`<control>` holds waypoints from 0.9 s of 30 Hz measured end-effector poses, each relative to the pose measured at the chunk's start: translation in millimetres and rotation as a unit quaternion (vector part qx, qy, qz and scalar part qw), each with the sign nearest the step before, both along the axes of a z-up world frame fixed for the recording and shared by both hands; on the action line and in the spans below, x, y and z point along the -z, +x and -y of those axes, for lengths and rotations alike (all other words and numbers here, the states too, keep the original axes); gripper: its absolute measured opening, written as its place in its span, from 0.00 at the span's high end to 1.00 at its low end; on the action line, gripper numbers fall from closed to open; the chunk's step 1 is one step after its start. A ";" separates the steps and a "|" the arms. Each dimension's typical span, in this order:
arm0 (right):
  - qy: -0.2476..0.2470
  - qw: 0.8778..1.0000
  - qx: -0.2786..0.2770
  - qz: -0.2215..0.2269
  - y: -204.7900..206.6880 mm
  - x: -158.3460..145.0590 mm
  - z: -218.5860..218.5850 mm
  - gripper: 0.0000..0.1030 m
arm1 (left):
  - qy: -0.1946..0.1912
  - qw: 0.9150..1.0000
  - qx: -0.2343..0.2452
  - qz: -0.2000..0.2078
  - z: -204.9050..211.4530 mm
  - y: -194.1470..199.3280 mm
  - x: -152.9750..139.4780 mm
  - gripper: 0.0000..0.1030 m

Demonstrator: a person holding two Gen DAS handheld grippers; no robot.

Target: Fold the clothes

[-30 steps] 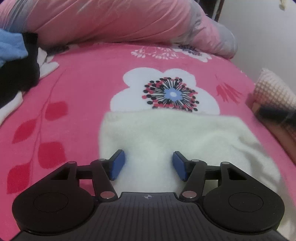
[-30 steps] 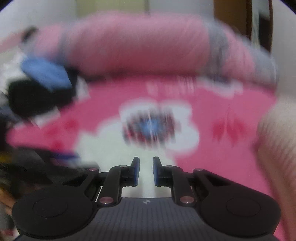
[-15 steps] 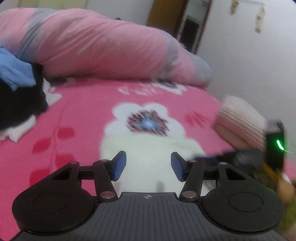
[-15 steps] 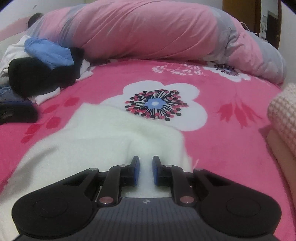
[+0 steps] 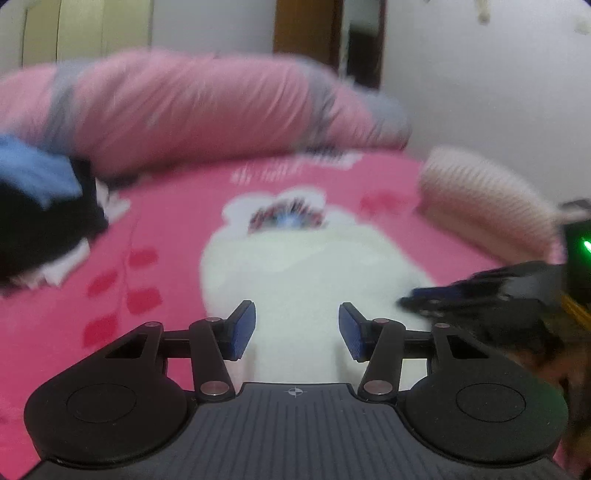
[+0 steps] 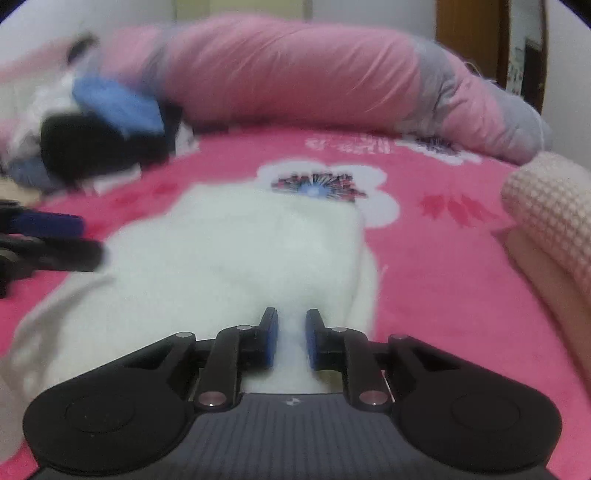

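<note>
On the pink floral bed [image 6: 443, 295] the cream garment [image 6: 240, 251] lies partly doubled over. Left gripper [image 5: 297, 328], spread wide and empty, has lifted off it since a second ago; right gripper [image 6: 291, 338], nearly closed with cloth between its jaws, has pulled back — whether it pinches the cloth I can't tell, fold looks midway.

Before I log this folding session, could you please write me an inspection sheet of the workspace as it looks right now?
Surface: pink floral blanket on a bed.
Job's things: white garment lying on the blanket, partly folded.
Clutter: pile of black, blue and white clothes at far left; cream waffle-knit item at right; long pink and grey bolster behind.
Grippers: left tongs open, over the garment; right tongs narrowly parted, white cloth between them, grip cannot be told.
Cables: nothing seen.
Surroundings: white wall, wooden door frame.
</note>
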State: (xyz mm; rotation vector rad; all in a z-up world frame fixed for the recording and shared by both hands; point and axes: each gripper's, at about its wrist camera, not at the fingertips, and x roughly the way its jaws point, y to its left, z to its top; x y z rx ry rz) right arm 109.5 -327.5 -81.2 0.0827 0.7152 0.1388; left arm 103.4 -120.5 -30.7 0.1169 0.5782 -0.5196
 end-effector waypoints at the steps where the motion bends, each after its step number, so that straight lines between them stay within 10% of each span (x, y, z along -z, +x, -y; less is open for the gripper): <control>1: 0.001 1.000 0.002 -0.007 2.5 -2.9 -0.2 0.84 | 0.002 1.000 0.007 0.004 1.0 -9.2 -2.3 0.50; 12: -0.030 0.995 -0.024 0.089 -67.4 -84.9 -19.4 0.83 | 0.015 0.999 0.002 -0.046 13.7 -10.4 37.4 0.44; 15: -0.049 0.999 -0.022 0.003 -55.7 -38.8 -22.1 0.83 | 0.011 0.999 0.001 -0.041 10.5 -12.7 37.3 0.44; 18: -0.065 0.997 -0.032 0.016 -57.1 2.6 -21.5 0.84 | -0.013 0.999 -0.007 -0.032 -0.8 -23.7 22.9 0.48; 21: -0.055 0.998 -0.014 -0.005 -50.0 -8.0 -23.6 0.84 | -0.015 1.000 -0.009 0.003 -9.2 -39.8 10.5 0.48; 27: -0.077 0.997 -0.013 0.017 -65.3 -34.0 -33.3 0.83 | 0.006 0.995 -0.047 -0.083 -6.7 -23.2 41.9 0.44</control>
